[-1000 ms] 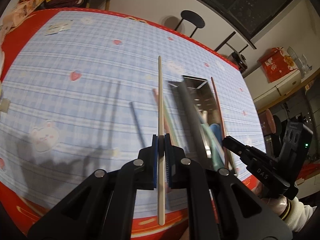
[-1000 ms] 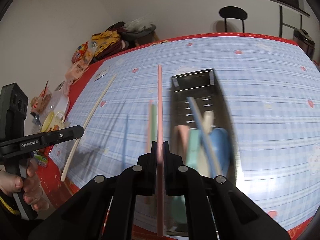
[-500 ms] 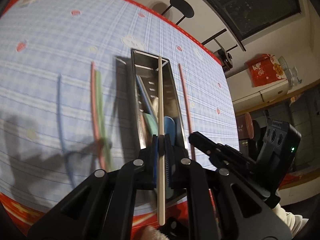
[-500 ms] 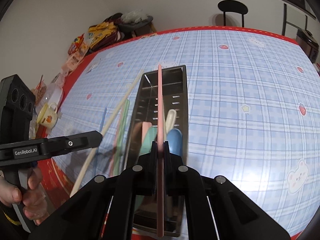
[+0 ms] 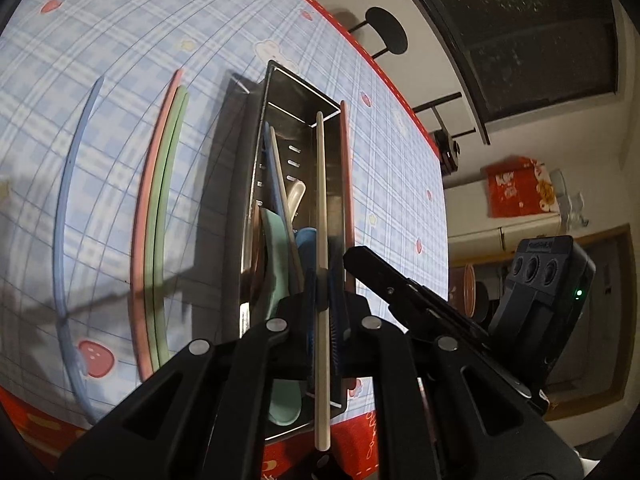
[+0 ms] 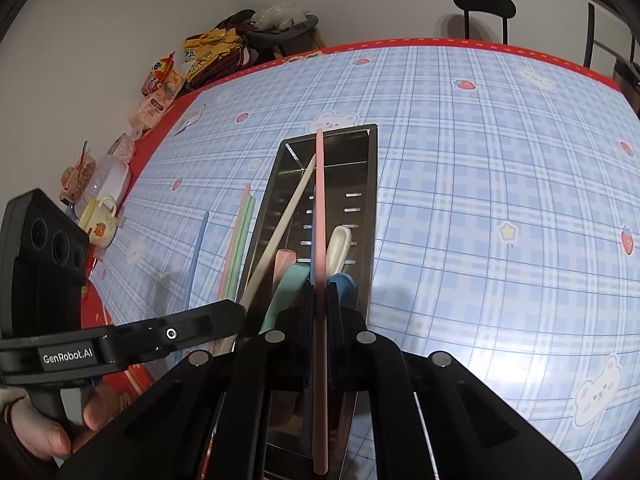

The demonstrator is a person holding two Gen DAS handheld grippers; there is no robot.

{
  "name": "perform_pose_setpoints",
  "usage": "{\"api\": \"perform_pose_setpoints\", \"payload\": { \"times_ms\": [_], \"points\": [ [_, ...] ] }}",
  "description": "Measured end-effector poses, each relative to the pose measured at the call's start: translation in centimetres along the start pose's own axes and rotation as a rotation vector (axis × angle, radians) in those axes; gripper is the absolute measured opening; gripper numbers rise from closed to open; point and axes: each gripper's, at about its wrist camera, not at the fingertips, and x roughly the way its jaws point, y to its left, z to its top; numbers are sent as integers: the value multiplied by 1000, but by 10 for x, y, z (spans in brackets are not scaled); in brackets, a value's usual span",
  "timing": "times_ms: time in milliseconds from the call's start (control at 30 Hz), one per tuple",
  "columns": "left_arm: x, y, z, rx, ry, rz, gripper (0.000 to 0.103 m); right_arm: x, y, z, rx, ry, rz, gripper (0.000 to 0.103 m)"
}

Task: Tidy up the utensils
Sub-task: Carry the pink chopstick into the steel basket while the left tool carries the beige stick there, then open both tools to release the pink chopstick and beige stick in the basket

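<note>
A long steel utensil tray (image 5: 298,92) (image 6: 370,168) lies on the blue checked tablecloth and holds spoons and a blue chopstick. My left gripper (image 5: 322,292) is shut on a cream chopstick (image 5: 321,184), held lengthwise over the tray's right side; it also shows in the right wrist view (image 6: 280,232). My right gripper (image 6: 319,296) is shut on a pink chopstick (image 6: 319,208), held lengthwise over the tray's middle; in the left wrist view this pink chopstick (image 5: 347,184) runs along the tray's right wall. The two grippers are side by side at the tray's near end.
A blue chopstick (image 5: 66,208), a pink chopstick (image 5: 150,208) and a green chopstick (image 5: 166,200) lie on the cloth left of the tray. Snack bags (image 6: 168,84), a cup (image 6: 100,224) and a container stand at the table's far left edge. A black stool (image 6: 484,4) stands beyond the table.
Both grippers have moved with their chopsticks from beside the tray to over it and come lower and closer together. Both stay shut.
</note>
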Motion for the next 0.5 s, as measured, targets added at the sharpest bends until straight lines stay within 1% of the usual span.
{"api": "perform_pose_setpoints", "payload": {
  "times_ms": [267,333,400,433,467,500],
  "points": [
    [3,1,1,-18,-6,-24,9,2,-4,4,16,7,21,7],
    [2,1,1,-18,-17,-31,12,3,-4,5,16,8,25,8],
    [-2,-3,4,-8,-38,-38,29,0,-3,6,21,-4,30,10],
    [-6,-4,5,4,-51,-39,33,-2,-3,6,24,-10,31,13],
    [-13,-7,7,29,-69,-35,41,-5,-2,6,25,-19,27,22],
    [-19,-9,9,52,-84,-29,51,-8,-2,6,22,-30,22,35]
  ]
}}
